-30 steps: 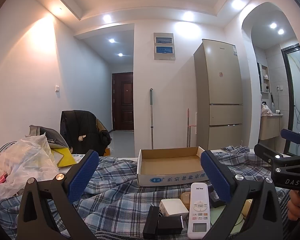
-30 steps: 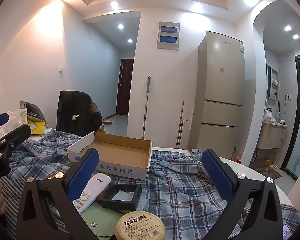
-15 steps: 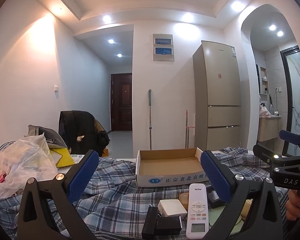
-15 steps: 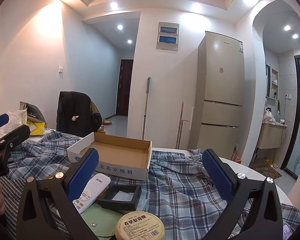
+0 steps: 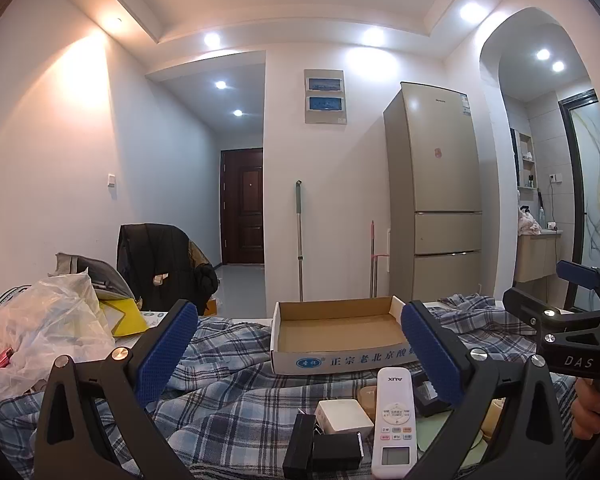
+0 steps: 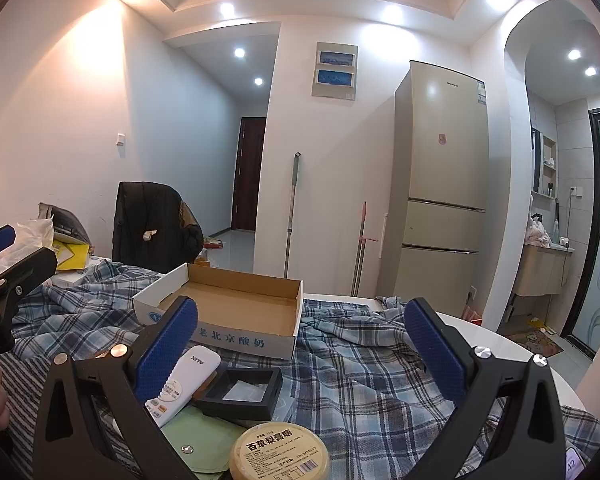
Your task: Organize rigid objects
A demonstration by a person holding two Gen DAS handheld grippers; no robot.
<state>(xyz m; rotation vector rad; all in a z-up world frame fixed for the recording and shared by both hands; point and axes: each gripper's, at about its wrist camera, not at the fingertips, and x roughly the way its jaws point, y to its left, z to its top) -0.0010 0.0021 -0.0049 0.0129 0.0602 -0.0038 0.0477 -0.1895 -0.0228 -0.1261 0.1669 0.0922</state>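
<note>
Both tools are hovering above the tabletop (image 6: 480,336), which is lying under a plaid cloth (image 5: 228,396); the left hand-held gripper (image 5: 300,344) is gaping wide with nothing between its blue pads (image 5: 166,350), and the right hand-held gripper (image 6: 300,344) is likewise standing fully open and empty.

The box (image 5: 340,326) is sitting at 12 o'clock from the left tool, and as far as can be seen it is holding nothing, so the sorting appears to be barely starting; every item is waiting outside it.

In the left view, the remote (image 5: 394,420) is lying at 5 o'clock, just short of the box; the white adapter (image 5: 344,416) is resting beside it, with a black block (image 5: 336,451) nearer the camera.

In the right view, the remote (image 6: 186,380) is showing at 7 o'clock behind the left pad; a black tray (image 6: 240,392) is sitting just beside it, partly over a green pouch (image 6: 204,440), and a round tin (image 6: 280,452) is lying at 6 o'clock.

By my judgement, all of these are needing to go into the box; none is being gripped yet.
</note>
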